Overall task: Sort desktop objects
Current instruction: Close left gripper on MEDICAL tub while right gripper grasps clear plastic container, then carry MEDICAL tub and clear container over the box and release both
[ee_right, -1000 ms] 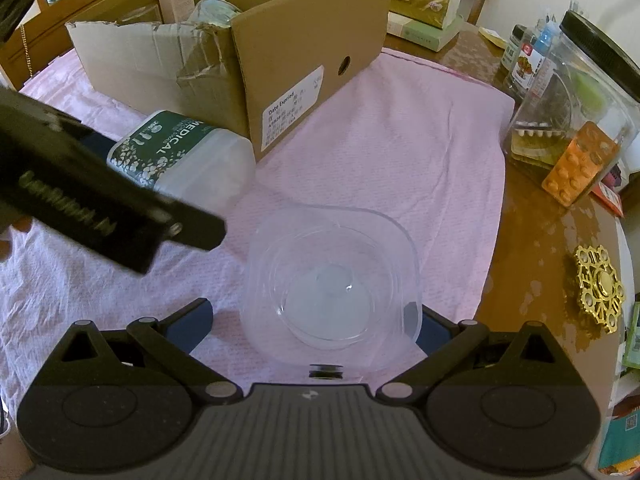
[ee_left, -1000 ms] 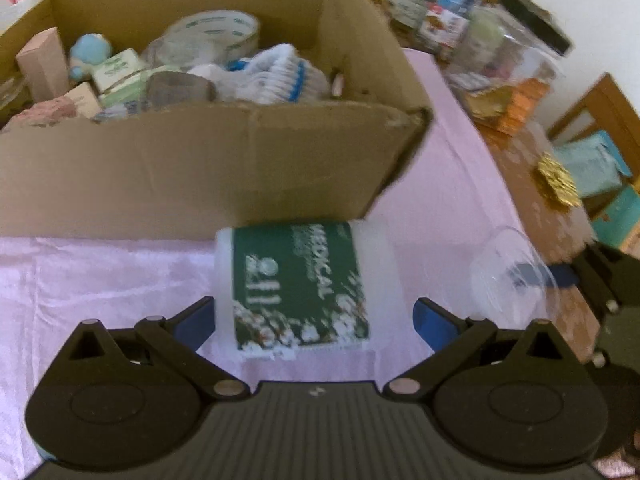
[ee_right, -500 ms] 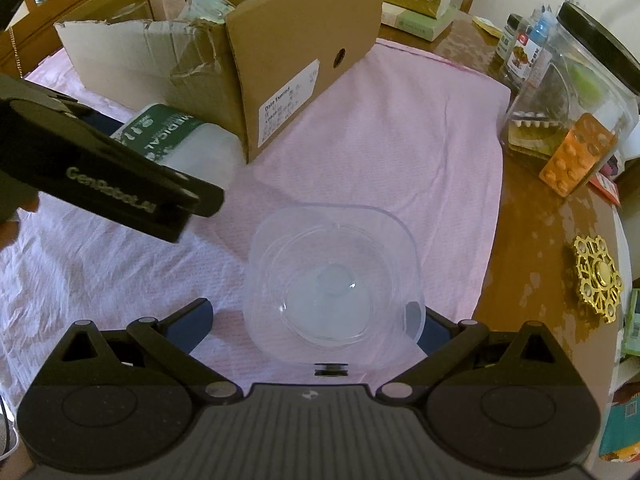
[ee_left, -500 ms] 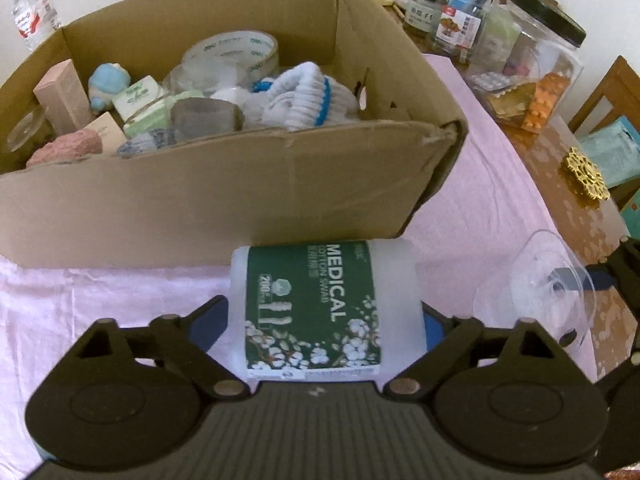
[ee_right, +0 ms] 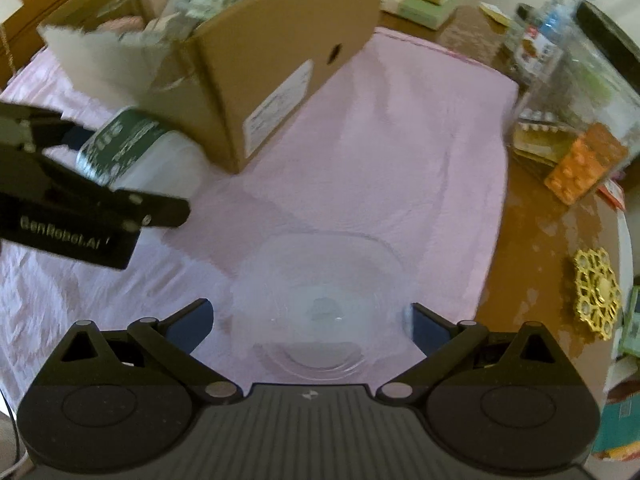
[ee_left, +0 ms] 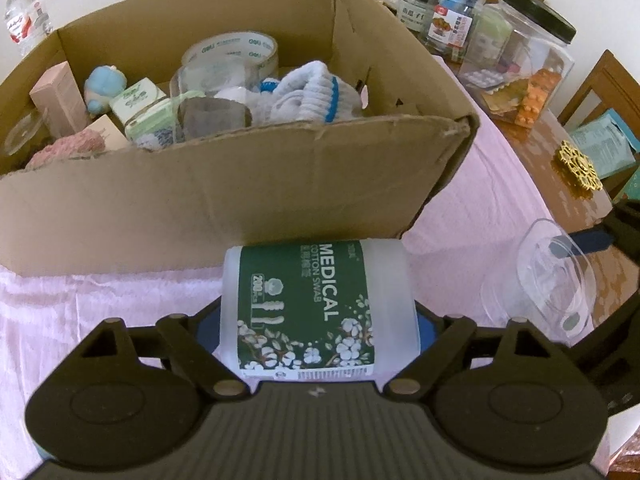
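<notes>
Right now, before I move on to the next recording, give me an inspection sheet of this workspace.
Surface: pink cloth over a brown wooden table.
Job's things: cotton swab tub lying on its side before the cardboard box; clear lid on the cloth.
Clutter: box holds a tape roll, striped sock and small cartons; clear jar and gold coaster at the table edge.
Grippers: left gripper closing, tub between its jaws; right gripper straddles the lid, contact unclear.
Cables: nothing seen.
Surroundings: wooden chair, water bottle.
</notes>
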{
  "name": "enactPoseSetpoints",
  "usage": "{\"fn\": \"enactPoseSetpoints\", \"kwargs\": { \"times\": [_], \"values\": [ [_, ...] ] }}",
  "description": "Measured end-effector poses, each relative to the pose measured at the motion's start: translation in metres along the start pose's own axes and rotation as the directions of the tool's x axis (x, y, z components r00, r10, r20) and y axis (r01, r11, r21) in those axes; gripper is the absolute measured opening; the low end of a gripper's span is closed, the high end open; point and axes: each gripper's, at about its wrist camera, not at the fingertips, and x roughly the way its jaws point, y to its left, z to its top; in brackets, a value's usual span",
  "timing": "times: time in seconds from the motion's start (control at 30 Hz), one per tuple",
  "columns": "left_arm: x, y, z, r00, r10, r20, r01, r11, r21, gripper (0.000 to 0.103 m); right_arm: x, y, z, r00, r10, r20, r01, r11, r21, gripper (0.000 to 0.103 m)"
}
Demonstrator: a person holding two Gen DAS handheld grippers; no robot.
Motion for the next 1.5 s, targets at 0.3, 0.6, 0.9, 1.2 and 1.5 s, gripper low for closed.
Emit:
{"fn": "enactPoseSetpoints", "kwargs": {
  "times": [0.3,0.6,0.9,1.2,1.5],
  "values": [
    [-0.002,0.000,-0.001,1.000,-0.009,0.014,0.009,0.999,0.036,0.084,-0.014,0.002,0.001,0.999,-0.037,-0.003,0.037,0.999,-0.012,0.093],
    [-0.016,0.010,-0.002,0.999,-0.047,0.001,0.047,0.996,0.075,0.084,-0.017,0.005,0.003,0.998,-0.047,-0.032,0.047,0.999,-0.015,0.079],
    [-0.045,0.018,-0.006,0.996,-0.093,0.015,0.091,0.991,0.102,0.084,-0.036,0.009,0.006,0.999,-0.030,-0.021,0.030,0.999,-0.012,0.079],
    [-0.084,0.022,0.003,0.987,-0.145,0.075,0.133,0.980,0.145,0.084,-0.069,0.022,0.019,0.999,-0.029,0.027,0.030,0.999,-0.020,0.079],
    [-0.118,0.041,0.023,0.973,-0.175,0.148,0.150,0.975,0.164,0.084,-0.104,0.043,0.048,0.993,-0.027,0.118,0.033,0.998,-0.052,0.079]
  ]
}}
